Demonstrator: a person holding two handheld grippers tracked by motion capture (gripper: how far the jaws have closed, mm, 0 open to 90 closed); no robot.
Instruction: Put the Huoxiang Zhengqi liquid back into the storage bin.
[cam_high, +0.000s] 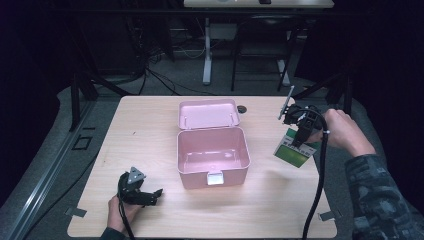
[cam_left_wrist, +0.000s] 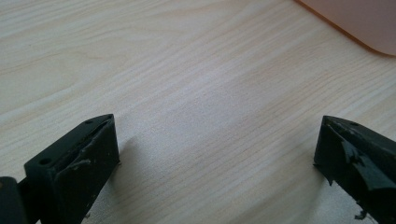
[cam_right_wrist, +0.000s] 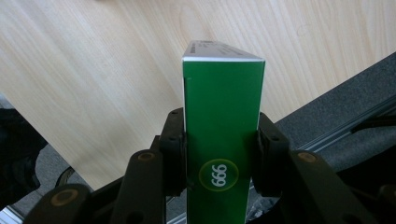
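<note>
A green and white carton (cam_high: 291, 149) hangs above the table's right side, held in my right gripper (cam_high: 302, 134). In the right gripper view the green box (cam_right_wrist: 223, 135) sits clamped between the two black jaws, its round "999" mark facing the camera. A pink box (cam_high: 212, 155) stands open in the middle of the table, its lid (cam_high: 208, 114) tipped back and its inside bare. My left gripper (cam_high: 150, 196) rests low at the front left, open. In the left gripper view its fingertips (cam_left_wrist: 88, 154) stand wide apart over bare wood, with a corner of the pink box (cam_left_wrist: 359, 23) at the top right.
The wooden table (cam_high: 150, 125) ends just right of the held carton, where grey floor begins. A small dark round hole (cam_high: 242, 108) lies behind the pink lid. Dark stands and a white table leg (cam_high: 207, 55) rise beyond the far edge.
</note>
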